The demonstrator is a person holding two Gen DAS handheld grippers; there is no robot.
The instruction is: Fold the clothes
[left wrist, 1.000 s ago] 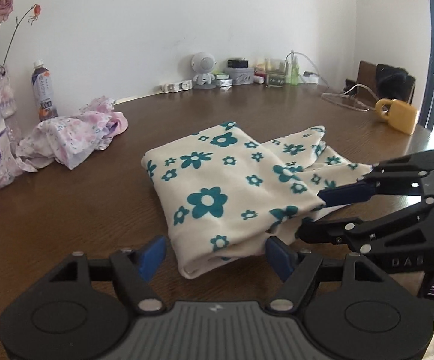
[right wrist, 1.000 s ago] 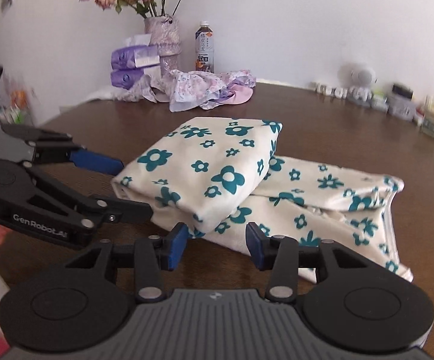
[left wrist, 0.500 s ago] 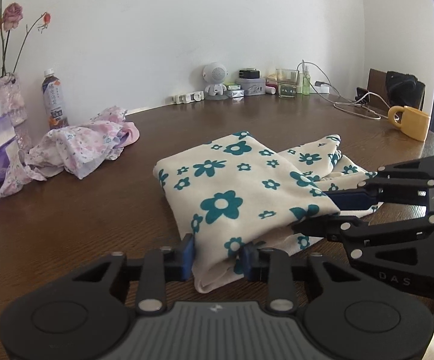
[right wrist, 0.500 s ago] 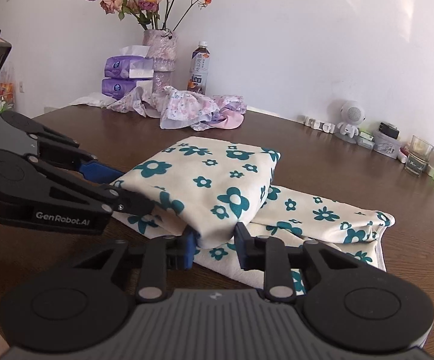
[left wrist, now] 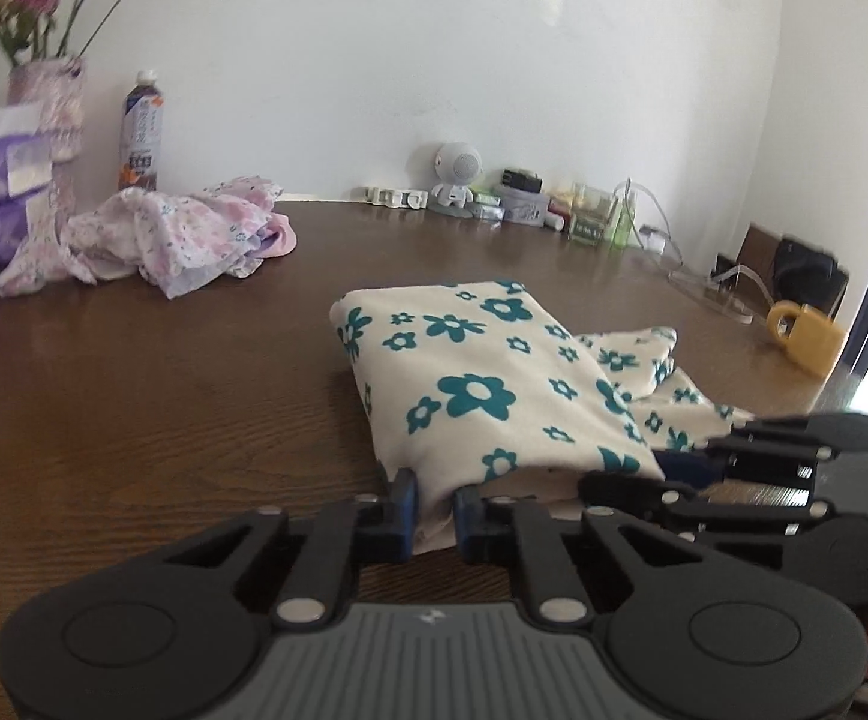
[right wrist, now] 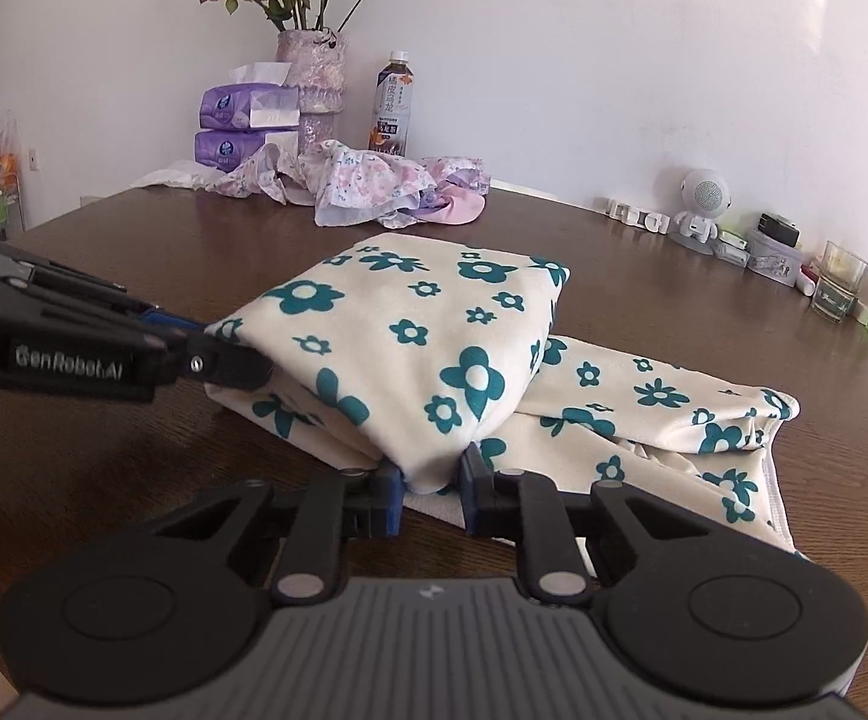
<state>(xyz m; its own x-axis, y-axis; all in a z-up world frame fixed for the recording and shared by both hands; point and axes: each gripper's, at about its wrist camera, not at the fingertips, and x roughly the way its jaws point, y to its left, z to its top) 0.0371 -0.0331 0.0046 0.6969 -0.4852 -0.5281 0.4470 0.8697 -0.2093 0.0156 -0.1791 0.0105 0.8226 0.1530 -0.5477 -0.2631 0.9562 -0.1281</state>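
The cream garment with teal flowers (right wrist: 434,348) is being held at its near edge, roughly at 6 o'clock on the brown table (left wrist: 134,420). One corner is being pinched by the left gripper (left wrist: 432,507), the other by the right gripper (right wrist: 432,489), both narrowed onto cloth, likely so the doubled layer is kept even over the part lying flat. A crumpled pink floral garment (right wrist: 374,186) is being left at 11 o'clock, with the bottle (right wrist: 392,105) and tissue packs (right wrist: 242,126) behind; the yellow mug (left wrist: 805,339) is sitting at 2 o'clock, well apart, so nothing is being blocked
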